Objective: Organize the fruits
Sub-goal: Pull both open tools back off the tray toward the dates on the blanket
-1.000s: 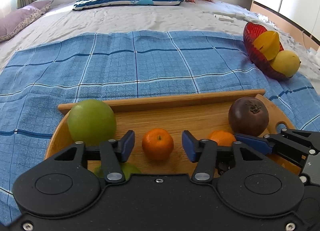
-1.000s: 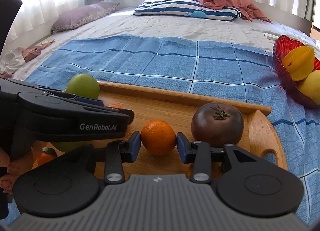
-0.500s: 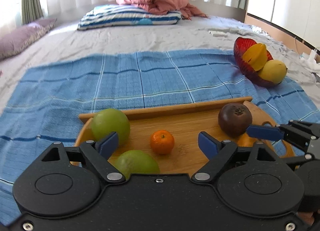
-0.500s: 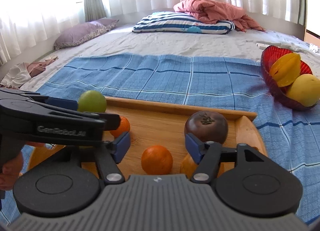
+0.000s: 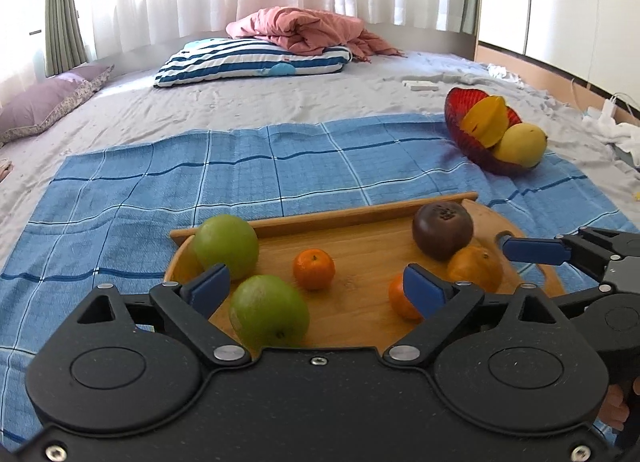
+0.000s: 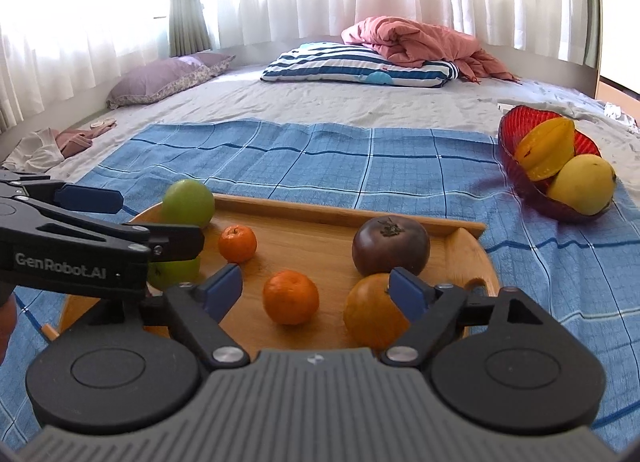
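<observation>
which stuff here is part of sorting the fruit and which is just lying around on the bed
Job: wooden tray, green apples, small oranges, dark purple fruit, red bowl, starfruit, mango.
Lying about: striped pillow, pink blanket, purple pillow.

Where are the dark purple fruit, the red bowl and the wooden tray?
dark purple fruit [image 6: 390, 246]: right wrist view, front skin.
red bowl [image 6: 516, 166]: right wrist view, left wall.
wooden tray [image 5: 360, 246]: left wrist view, bare floor.

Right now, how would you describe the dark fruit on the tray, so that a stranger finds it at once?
Find the wooden tray on the blue checked cloth. At the tray's end nearer the red bowl, by the back rim, sits the dark fruit. It is the only purple-brown one, with a dry leafy cap; its neighbours are orange or green.
</observation>
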A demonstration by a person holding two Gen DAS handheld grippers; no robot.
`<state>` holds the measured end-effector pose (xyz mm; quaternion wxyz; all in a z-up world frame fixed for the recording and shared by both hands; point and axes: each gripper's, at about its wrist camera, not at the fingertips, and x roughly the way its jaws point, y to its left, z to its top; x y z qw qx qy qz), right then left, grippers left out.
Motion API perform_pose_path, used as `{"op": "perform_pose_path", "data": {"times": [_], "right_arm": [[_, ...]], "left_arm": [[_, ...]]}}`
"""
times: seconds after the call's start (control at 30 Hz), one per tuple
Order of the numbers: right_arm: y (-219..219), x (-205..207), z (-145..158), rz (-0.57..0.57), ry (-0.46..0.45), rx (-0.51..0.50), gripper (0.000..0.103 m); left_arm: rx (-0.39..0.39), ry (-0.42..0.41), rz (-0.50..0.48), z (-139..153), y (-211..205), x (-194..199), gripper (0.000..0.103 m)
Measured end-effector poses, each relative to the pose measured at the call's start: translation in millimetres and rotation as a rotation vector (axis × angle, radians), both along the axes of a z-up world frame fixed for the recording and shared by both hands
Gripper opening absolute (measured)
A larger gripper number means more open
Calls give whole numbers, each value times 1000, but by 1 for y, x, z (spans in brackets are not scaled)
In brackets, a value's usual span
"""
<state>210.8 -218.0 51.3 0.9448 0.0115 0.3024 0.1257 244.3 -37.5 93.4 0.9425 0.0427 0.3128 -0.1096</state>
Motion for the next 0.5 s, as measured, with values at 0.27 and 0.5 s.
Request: {"op": "perform_pose_path", "data": {"times": [0.27, 0.5], "right_arm": [[-11, -24, -2, -11, -19, 53, 90], [-9, -49, -7, -14, -55, 24, 90]], "left_arm": [[-25, -45, -9, 3, 4, -33, 97], [-7, -82, -12, -1, 5, -60, 99]]}}
